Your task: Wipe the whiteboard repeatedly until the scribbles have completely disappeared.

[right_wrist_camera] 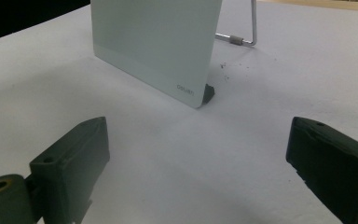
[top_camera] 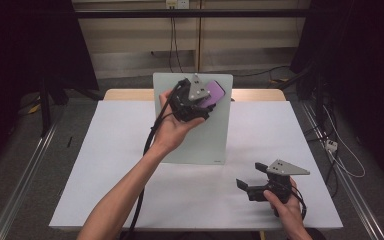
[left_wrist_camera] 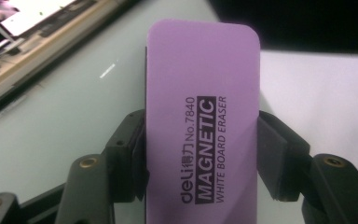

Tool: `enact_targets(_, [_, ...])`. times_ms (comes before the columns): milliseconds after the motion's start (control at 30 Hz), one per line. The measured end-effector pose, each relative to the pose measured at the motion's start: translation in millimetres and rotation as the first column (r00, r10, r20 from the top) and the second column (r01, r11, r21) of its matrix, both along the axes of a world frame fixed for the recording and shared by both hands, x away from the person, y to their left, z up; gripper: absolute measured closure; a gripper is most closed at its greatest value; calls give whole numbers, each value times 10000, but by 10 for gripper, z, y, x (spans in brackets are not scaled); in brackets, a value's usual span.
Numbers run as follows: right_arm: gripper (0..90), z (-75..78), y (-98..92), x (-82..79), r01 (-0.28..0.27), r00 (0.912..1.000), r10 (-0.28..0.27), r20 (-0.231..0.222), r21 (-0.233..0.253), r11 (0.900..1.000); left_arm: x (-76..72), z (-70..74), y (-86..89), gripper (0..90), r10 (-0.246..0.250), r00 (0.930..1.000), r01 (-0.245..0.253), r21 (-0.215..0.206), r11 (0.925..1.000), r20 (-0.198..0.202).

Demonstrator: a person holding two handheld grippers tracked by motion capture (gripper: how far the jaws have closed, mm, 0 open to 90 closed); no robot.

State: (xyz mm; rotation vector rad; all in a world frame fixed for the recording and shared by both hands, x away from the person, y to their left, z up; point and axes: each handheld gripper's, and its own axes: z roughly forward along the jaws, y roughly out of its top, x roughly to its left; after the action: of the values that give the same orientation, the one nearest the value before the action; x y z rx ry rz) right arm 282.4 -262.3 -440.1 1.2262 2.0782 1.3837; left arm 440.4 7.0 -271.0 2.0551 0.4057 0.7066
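Left gripper [top_camera: 200, 102] is clamped on a purple eraser [left_wrist_camera: 203, 121], jaws pressing its two long edges; printed side faces the camera in the left gripper view. Right gripper [top_camera: 247, 186] rests low on the table, jaws wide apart with nothing between them, pointed at the board's lower corner in the right gripper view.

Table [top_camera: 105, 165]: white sheet over the top, wood edge showing at the far side.

Board [top_camera: 200, 145]: pale glass-like whiteboard, standing near the table's middle, leaning back on a wire stand [right_wrist_camera: 242, 37]. A small dark foot [right_wrist_camera: 208, 93] sits under its lower corner. No marks that I can make out on the face.

Eraser: held up at the board's upper right area, near or on the face; contact cannot be told from the high view. Label reads "magnetic white board eraser".

Judged step: wiping the board, or carrying the eraser to or from it.

To do it well:
- Turn the wrist so the eraser's flat working side lies parallel with the board, not on an edge.
- Keep pressure light; the board only leans on its stand and could tip or slide backward.
- Free gripper could brace the board's lower edge.
- Grip sits low on the eraser, so hard sideways strokes may lever it loose.
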Motion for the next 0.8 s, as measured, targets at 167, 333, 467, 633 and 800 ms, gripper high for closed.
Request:
enact_targets(167, [58, 0, -4, -5, -7, 10000, 7, 21, -14, 10000, 29, 27, 205, 409, 329, 9994, -325, -296, 9990, 114])
enact_targets(333, [58, 1, -1, -9, -31, 10000, 31, 8, -13, 10000, 22, -6, 432, 409, 682, 9975, -677, -227, 9974, 206])
enact_targets(467, [58, -1, 4, -1, 11, 10000, -11, 14, -30, 10000, -6, -92, 570, 409, 802, 9966, -798, -232, 9965, 173])
enact_targets(633, [58, -2, 8, -1, 21, 10000, -21, 38, -45, 10000, -52, -247, 674, 409, 656, 9978, -656, -192, 9977, -41])
enact_targets(800, [58, -1, 20, 2, 19, 10000, -19, 19, -58, 10000, -101, -362, 726, 409, 461, 9984, -466, -136, 9988, -319])
